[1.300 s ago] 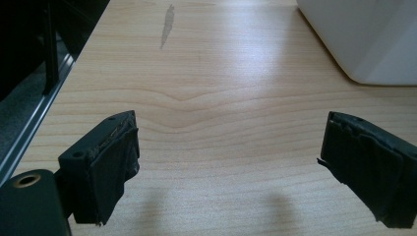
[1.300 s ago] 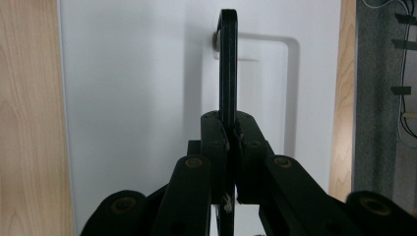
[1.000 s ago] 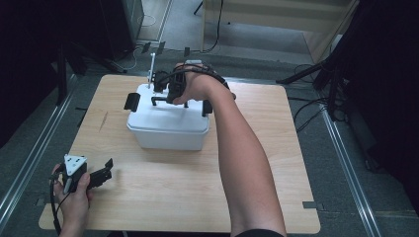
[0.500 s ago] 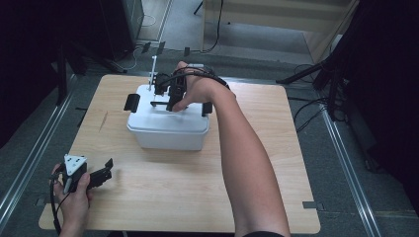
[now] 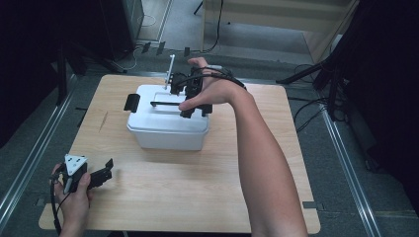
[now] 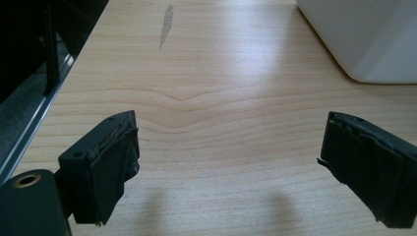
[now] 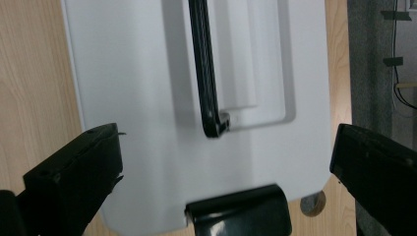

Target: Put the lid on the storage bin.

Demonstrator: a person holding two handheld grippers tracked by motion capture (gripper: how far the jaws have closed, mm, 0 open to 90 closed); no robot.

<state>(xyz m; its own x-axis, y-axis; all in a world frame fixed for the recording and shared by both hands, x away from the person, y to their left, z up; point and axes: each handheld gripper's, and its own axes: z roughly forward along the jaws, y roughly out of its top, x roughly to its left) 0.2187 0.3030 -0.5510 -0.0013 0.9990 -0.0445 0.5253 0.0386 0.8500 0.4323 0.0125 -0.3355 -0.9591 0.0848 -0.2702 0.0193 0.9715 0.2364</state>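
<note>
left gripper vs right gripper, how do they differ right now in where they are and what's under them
The left gripper sits low at the near left corner of the table, over bare wood; the right gripper hangs above the white box, over its lid and black handle. The left gripper points across the table toward the box; the right gripper looks down on the lid. Both have open jaws with nothing between them.
</note>
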